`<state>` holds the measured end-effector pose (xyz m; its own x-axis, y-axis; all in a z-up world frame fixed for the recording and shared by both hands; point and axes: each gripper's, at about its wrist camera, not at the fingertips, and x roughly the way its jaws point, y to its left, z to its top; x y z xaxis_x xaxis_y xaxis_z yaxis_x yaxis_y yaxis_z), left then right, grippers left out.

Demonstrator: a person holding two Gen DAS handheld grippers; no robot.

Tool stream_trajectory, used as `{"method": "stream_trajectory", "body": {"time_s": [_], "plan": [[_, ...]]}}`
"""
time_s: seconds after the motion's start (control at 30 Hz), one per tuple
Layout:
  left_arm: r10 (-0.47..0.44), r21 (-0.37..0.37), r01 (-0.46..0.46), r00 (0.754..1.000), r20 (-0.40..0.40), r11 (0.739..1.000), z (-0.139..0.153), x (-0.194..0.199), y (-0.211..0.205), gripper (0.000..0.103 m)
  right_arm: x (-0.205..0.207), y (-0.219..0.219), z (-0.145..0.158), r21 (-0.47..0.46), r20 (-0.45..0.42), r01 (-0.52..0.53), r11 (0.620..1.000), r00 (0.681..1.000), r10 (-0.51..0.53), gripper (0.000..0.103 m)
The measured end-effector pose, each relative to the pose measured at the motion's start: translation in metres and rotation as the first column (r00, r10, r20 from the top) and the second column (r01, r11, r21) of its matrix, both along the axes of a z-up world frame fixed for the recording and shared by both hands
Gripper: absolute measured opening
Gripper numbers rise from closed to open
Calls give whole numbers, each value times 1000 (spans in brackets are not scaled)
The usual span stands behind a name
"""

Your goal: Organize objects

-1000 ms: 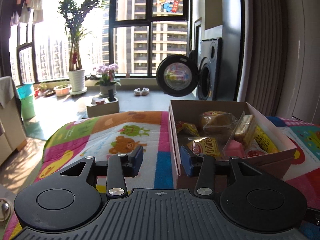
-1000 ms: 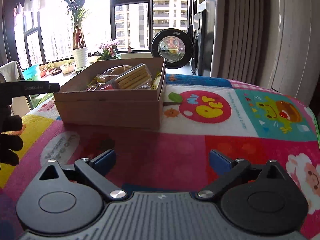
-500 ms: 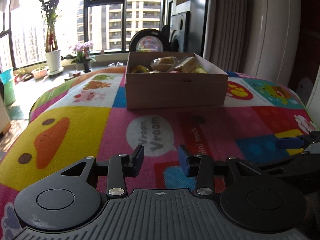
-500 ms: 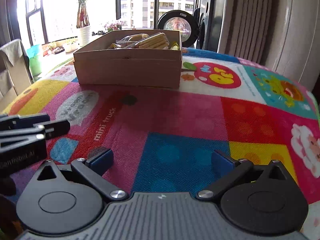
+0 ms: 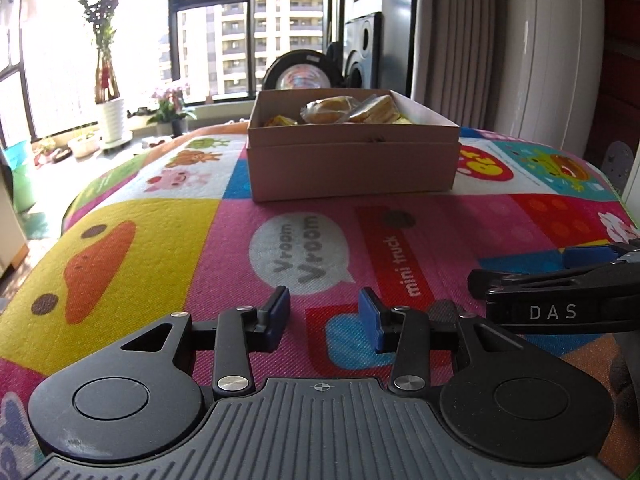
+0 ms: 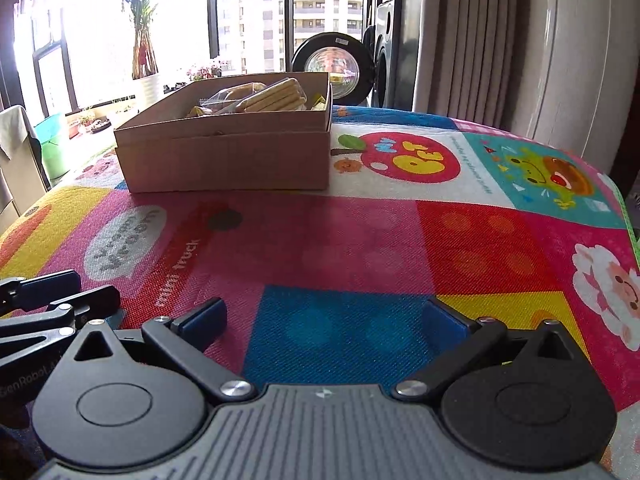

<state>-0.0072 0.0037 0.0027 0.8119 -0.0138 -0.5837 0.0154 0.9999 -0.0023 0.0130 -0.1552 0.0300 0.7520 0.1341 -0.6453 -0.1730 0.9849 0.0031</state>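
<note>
A brown cardboard box (image 5: 352,160) (image 6: 228,156) stands on the far half of a colourful cartoon mat (image 5: 320,248) (image 6: 360,248). It holds several wrapped snacks: a round bun (image 5: 326,109), a pack of wafers (image 6: 276,96) and yellow packets. My left gripper (image 5: 324,314) hovers low over the near mat, well short of the box, open and empty. My right gripper (image 6: 326,316) sits beside it to the right, open wide with nothing between its fingers. Each one shows at the edge of the other's view.
Beyond the mat are a washing machine with its round door open (image 6: 334,66), a grey curtain (image 5: 452,40), a tall potted plant (image 5: 106,60) and large windows. The mat's right edge (image 6: 628,216) drops off near a white wall.
Both grippers have pulled back from the box toward the near edge of the mat. The left one was right at the box a second ago. Neither has changed its opening.
</note>
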Motion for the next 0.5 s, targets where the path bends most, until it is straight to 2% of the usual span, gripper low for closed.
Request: {"method": "stream_trajectory", "body": {"time_s": [0.1, 0.27, 0.43, 0.5], "plan": [[3, -9, -3, 1000, -1, 1000, 0, 0, 0, 44, 0, -1, 0, 3, -1, 0, 1000, 1000, 0, 103], [24, -77, -24, 1000, -3, 997, 0, 10, 5, 48, 1, 0, 0, -1, -1, 0, 1000, 1000, 0, 103], [3, 13, -3, 1000, -5, 1000, 1, 7, -6, 49, 0, 0, 0, -1, -1, -1, 1000, 1000, 1, 103], [1, 19, -1, 1000, -5, 1000, 1, 6, -6, 49, 0, 0, 0, -1, 0, -1, 1000, 1000, 1, 103]]}}
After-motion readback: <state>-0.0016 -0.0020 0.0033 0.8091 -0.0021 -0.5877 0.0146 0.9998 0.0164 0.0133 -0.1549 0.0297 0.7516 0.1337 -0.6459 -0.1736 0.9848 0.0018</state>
